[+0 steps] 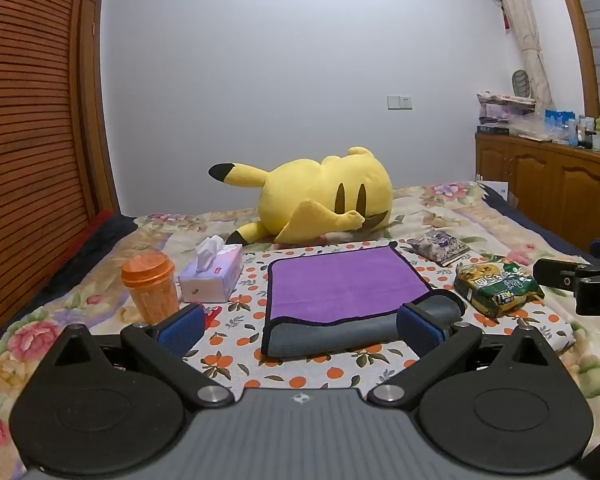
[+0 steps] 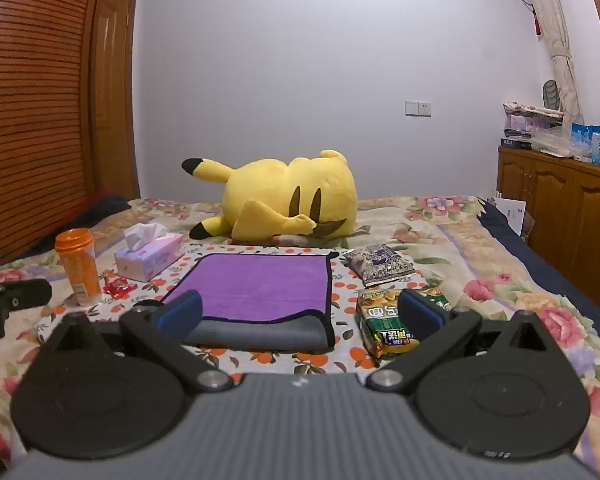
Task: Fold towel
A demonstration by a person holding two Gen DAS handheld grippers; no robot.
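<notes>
A purple towel (image 1: 344, 280) with a grey underside and dark trim lies flat on the orange-print cloth, its near edge rolled up so the grey shows. It also shows in the right wrist view (image 2: 256, 284). My left gripper (image 1: 300, 326) is open and empty, just short of the towel's near edge. My right gripper (image 2: 300, 312) is open and empty, its left finger in front of the towel's near left corner and its right finger in front of a green snack bag (image 2: 392, 320).
An orange cup (image 1: 150, 284), a tissue box (image 1: 212, 274), a red wrapper (image 2: 118, 288), a purple packet (image 1: 440, 246) and the green snack bag (image 1: 496, 288) surround the towel. A yellow plush toy (image 1: 320, 196) lies behind it. Wooden cabinets (image 1: 548, 192) stand at the right.
</notes>
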